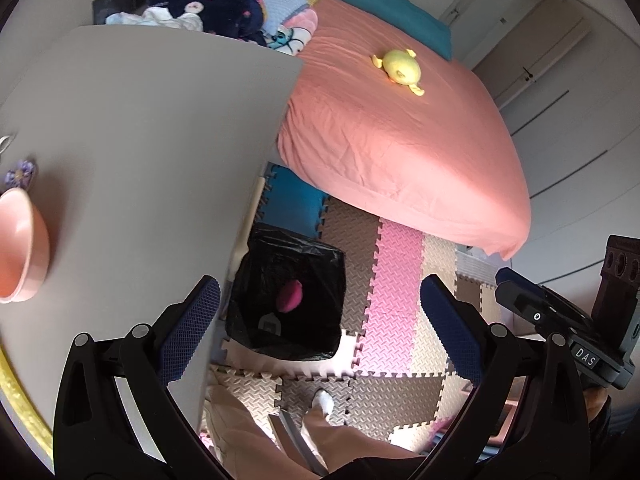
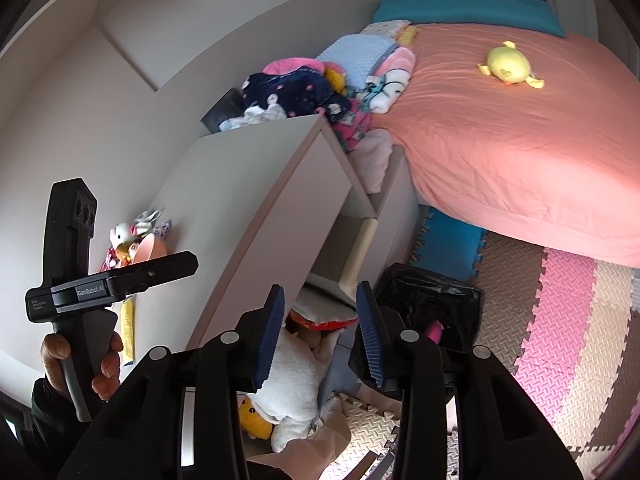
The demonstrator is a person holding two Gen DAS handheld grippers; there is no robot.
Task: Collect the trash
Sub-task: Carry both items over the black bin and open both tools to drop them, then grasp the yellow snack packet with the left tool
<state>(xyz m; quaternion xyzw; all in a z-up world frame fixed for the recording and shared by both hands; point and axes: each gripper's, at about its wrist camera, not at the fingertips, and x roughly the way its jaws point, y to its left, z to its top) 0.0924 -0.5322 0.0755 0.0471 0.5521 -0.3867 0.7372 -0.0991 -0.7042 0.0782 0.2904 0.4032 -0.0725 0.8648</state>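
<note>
**Both tongs empty above a lined bin that already holds trash**

The left tongs (image 1: 320, 320) are spread wide with nothing between their blue, ridged rubber pads. They point steeply down over the desk edge, toward the floor. The right tongs (image 2: 320, 336) stand partly apart, also holding nothing.

Directly below the left tongs sits the trash bin (image 1: 286, 300), a squarish container lined with a glossy, crinkled black plastic bag. Inside it lies a bright pink, rounded item (image 1: 290, 298), and a paler shape beside it that is too dim to identify. This suggests at least one piece has been dropped in.

The desk (image 1: 140, 160) is smooth, matte grey. On its left edge stands a pink bowl (image 1: 20, 244) beside a small purple flower-shaped object (image 1: 20, 172). Whether any trash remains there cannot be told.

The floor (image 1: 400, 280) is covered in interlocking foam tiles, textured, in pink, beige and blue. Beyond lies a bed (image 1: 400, 140) in a wrinkled salmon sheet, with a soft yellow plush toy (image 1: 400, 68).
</note>
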